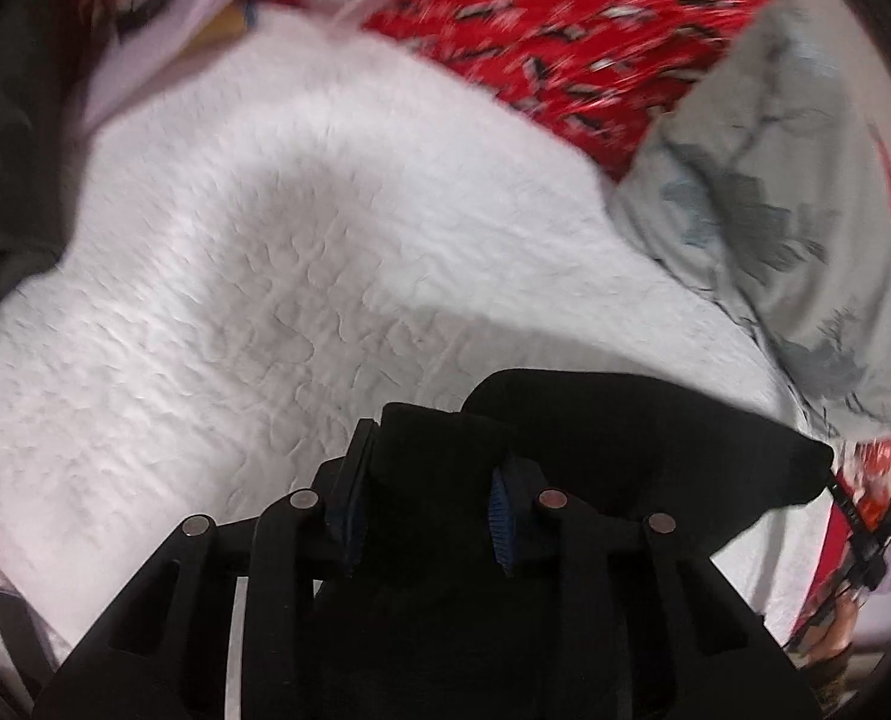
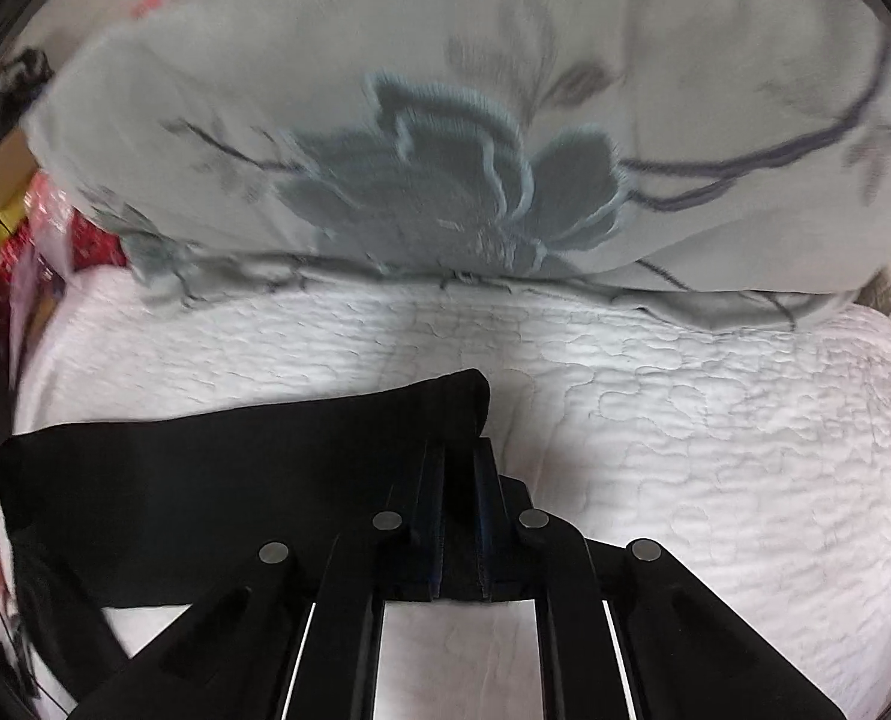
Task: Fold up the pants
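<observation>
Both grippers are gripping one edge of the black pants (image 2: 217, 480), which are lying across the near part of a bed. The left gripper (image 1: 427, 504) is clamping a thick bunch of the black fabric between its blue pads, with the jaws standing partly apart around the bulk. The right gripper (image 2: 460, 516) is pinching a thin corner of the same edge, with its jaws nearly together. The fabric is spanning from one gripper to the other; in the right wrist view it is stretching away to the left.

To do this step well, judging from the frames:
- Keep both grips firm so that neither end is slipping out during the lift.
- Keep the held edge taut and level between the two grippers, so the fold is forming without wrinkles.
- Carry the edge over in one even sweep, with both hands travelling together.

The pants are resting on a white quilted bed cover (image 2: 715, 432), which is soft and may be dragging at the cloth. A grey floral pillow (image 2: 445, 138) is lying at the far side. Red patterned bedding (image 1: 565, 30) is lying beyond it to the left. Both views are blurred.
</observation>
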The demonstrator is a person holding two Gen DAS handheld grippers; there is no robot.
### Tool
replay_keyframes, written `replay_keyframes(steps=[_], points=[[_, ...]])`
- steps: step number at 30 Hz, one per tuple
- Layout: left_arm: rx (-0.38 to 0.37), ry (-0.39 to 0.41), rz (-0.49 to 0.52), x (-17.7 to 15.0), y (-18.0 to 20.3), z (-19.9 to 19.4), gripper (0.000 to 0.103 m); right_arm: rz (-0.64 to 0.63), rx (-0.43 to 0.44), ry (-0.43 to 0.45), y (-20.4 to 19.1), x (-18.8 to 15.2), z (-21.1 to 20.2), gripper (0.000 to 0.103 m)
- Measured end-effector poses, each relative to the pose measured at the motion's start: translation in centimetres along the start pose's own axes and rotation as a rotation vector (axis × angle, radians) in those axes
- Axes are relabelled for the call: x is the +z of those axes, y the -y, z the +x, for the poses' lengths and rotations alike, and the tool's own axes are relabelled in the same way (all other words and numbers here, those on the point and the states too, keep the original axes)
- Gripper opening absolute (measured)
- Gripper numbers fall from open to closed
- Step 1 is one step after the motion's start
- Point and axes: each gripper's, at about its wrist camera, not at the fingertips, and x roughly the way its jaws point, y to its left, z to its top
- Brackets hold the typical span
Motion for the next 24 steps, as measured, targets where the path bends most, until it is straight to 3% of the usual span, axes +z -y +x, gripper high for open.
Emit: replay_keyframes(steps=[5, 11, 13, 16, 19, 23, 24], points=[[-0.001, 0.114, 0.061, -3.1, 0.4, -5.3, 0.031, 0.007, 0.049, 0.117, 0.2, -2.6, -5.9, 0.008], [-0.002, 0.082, 0.066, -8.1, -0.6, -6.7, 0.031, 0.015, 0.084, 0.179, 1.2, -9.2, -12.2, 0.008], [0.000, 0.081, 0.084, -10.6, -1.6, -6.3, 0.031, 0.015, 0.085, 0.175, 1.8, -11.9, -13.4, 0.008], [0.028, 0.016, 0.064, -13.6, -3.4, -4.3, 0.031, 0.056, 0.092, 0.143, 3.0, -17.1, -14.2, 0.008], [0.021, -0.059, 0.019, -15.3, -4.9, -2.5, 0.031, 0.037, 0.028, 0.076, 3.3, -21.0, -13.6, 0.014], [-0.030, -0.054, -0.020, -16.3, -5.6, -4.3, 0.038, 0.006, -0.052, 0.038, 2.8, -23.8, -14.4, 0.014], [-0.036, -0.048, -0.022, -16.6, -5.9, -4.9, 0.041, 0.010, -0.058, 0.036, 2.8, -24.2, -15.1, 0.020]])
